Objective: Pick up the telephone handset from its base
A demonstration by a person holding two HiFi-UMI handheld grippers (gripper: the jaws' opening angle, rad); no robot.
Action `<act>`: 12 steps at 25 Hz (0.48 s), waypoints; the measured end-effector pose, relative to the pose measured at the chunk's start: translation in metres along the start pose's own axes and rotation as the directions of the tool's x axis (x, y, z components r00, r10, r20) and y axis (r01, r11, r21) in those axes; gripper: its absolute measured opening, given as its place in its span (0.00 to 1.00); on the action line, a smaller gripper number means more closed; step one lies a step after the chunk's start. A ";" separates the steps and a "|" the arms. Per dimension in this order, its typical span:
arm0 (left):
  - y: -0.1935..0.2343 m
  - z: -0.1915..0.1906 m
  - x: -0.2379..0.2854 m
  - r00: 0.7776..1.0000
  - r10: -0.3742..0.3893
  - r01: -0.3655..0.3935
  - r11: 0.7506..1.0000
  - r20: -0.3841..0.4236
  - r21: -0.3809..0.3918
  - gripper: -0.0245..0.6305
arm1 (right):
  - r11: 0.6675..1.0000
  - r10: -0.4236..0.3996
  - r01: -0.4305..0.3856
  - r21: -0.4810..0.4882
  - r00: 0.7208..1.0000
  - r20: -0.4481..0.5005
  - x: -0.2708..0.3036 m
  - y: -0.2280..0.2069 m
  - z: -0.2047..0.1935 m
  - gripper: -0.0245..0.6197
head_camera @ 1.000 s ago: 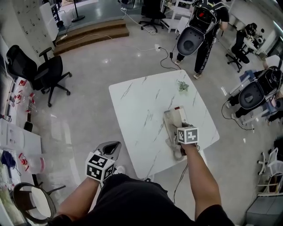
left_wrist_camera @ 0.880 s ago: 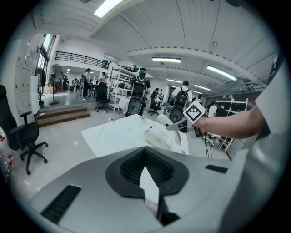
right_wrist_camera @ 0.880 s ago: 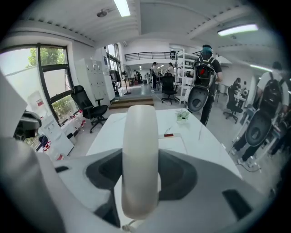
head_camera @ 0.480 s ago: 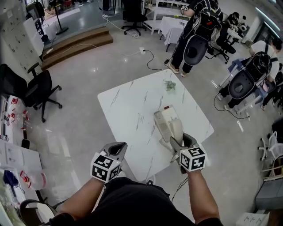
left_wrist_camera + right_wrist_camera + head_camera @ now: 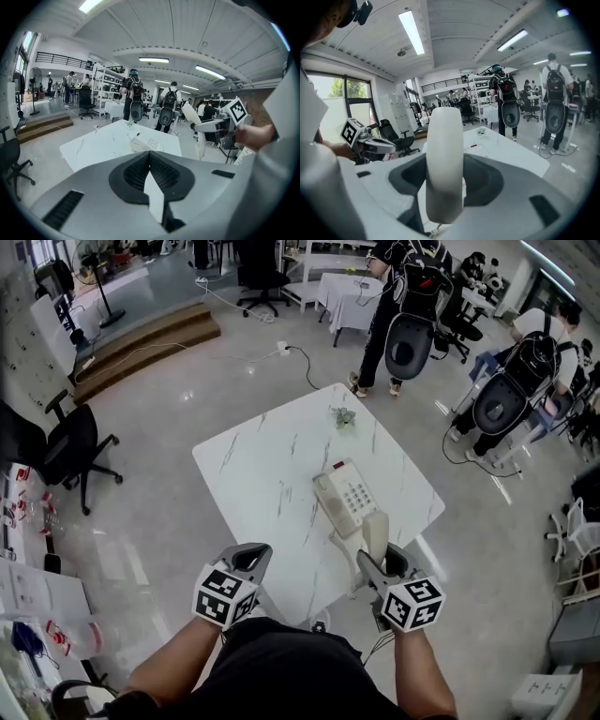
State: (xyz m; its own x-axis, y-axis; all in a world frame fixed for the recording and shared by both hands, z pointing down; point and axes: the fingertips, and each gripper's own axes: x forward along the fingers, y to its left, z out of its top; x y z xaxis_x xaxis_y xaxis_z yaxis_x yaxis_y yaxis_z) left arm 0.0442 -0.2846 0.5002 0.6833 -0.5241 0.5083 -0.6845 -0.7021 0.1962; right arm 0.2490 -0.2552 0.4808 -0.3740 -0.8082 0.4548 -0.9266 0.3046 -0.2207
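A cream telephone base [image 5: 342, 497] with its keypad showing lies on the white marble table [image 5: 272, 465], near the front right edge. The cream handset [image 5: 375, 534] hangs clear of the base, upright, over the table's near edge, and my right gripper [image 5: 377, 563] is shut on it. In the right gripper view the handset [image 5: 444, 159] stands pinched between the jaws. My left gripper [image 5: 247, 559] floats at the table's near corner, shut with nothing in it. From the left gripper view the base [image 5: 147, 142] and the lifted handset [image 5: 200, 139] both show.
A small green object [image 5: 343, 416] rests near the table's far corner. People with dark rigs on their backs [image 5: 409, 324] stand beyond the table at the right. A black office chair [image 5: 56, 451] stands at the left, with steps [image 5: 141, 343] behind it. A cable [image 5: 300, 357] crosses the floor.
The right gripper has lifted the handset off the base and drawn it toward me, uncovering the keypad. The left gripper has barely moved.
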 end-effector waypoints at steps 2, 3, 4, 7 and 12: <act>-0.001 0.002 0.002 1.000 -0.003 0.003 1.000 0.008 -0.004 0.04 | 0.999 0.009 -0.009 0.036 1.000 0.012 -0.005 0.001 -0.004 0.37; -0.002 0.003 0.003 1.000 -0.005 0.005 1.000 0.012 -0.006 0.04 | 0.999 0.010 -0.010 0.046 1.000 0.015 -0.008 0.000 -0.005 0.37; -0.004 0.004 0.004 1.000 -0.008 0.008 1.000 0.015 -0.006 0.04 | 0.999 0.007 -0.008 0.051 1.000 0.015 -0.010 0.000 -0.008 0.37; -0.007 0.003 0.005 1.000 -0.012 0.012 1.000 0.012 -0.005 0.04 | 0.998 -0.006 0.006 0.055 1.000 0.007 -0.016 -0.002 -0.017 0.37; -0.008 -0.003 0.004 1.000 -0.018 0.018 1.000 -0.002 -0.002 0.04 | 0.997 -0.026 0.026 0.070 1.000 -0.002 -0.022 -0.004 -0.029 0.37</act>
State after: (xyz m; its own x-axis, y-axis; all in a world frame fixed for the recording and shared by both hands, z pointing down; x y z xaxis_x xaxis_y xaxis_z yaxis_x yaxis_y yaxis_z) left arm 0.0520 -0.2796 0.5035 0.6948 -0.5107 0.5064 -0.6728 -0.7104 0.2066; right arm 0.2599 -0.2244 0.4968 -0.3503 -0.8148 0.4619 -0.9308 0.2480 -0.2686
